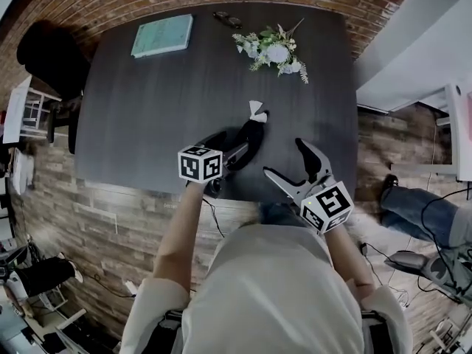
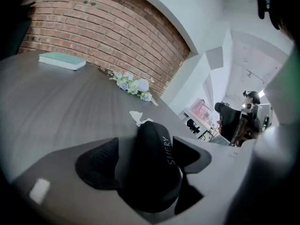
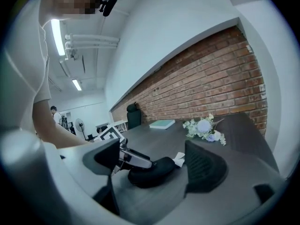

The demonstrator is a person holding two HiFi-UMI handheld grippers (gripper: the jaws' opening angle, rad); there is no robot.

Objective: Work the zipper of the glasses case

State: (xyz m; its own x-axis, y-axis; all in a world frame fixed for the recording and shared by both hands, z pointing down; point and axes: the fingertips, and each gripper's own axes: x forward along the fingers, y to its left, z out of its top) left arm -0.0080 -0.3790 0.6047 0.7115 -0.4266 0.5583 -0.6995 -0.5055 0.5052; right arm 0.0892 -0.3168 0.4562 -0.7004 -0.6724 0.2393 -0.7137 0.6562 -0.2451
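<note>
Slippage as likeliest trouble: left gripper clamped across the rounded black glasses case, lying on the dark table close to its near edge, and liable to twist loose or slide off under a hard tug at the zipper. Right gripper wide open, empty, just beside the case; zipper pull too small to make out, so easily missed. Legible in white on the shell: "SHERY".

Head view overhead, gripper views low, sharing case
</note>
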